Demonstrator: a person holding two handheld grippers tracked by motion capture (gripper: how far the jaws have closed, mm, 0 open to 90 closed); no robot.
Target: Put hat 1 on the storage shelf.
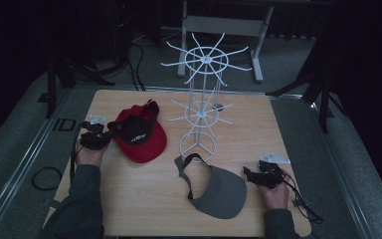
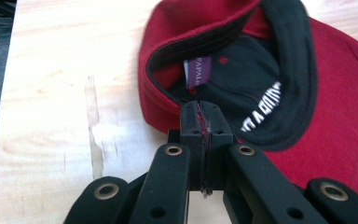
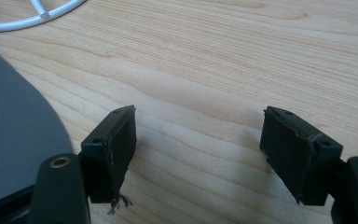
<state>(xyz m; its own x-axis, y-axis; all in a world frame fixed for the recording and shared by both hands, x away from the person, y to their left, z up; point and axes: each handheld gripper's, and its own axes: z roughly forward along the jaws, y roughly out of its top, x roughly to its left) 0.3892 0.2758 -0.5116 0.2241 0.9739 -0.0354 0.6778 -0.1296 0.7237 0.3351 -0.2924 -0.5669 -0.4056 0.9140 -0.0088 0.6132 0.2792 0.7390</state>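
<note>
Left tongs [image 2: 200,116], jaws pinched on the rim of the red cap [image 1: 142,134] at the desk's [image 1: 129,209] left, apparently nearer the white wire rack [image 1: 201,107] than the idle, wide-open right tongs [image 3: 198,149].

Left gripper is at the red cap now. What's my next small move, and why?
Probably lift the red cap a little with the left gripper and start it toward the white rack. The jaws look shut at the cap's rim, the cap lies on the table, and the rack's arms are bare. The right gripper is open beside the grey visor, so it can wait.
</note>
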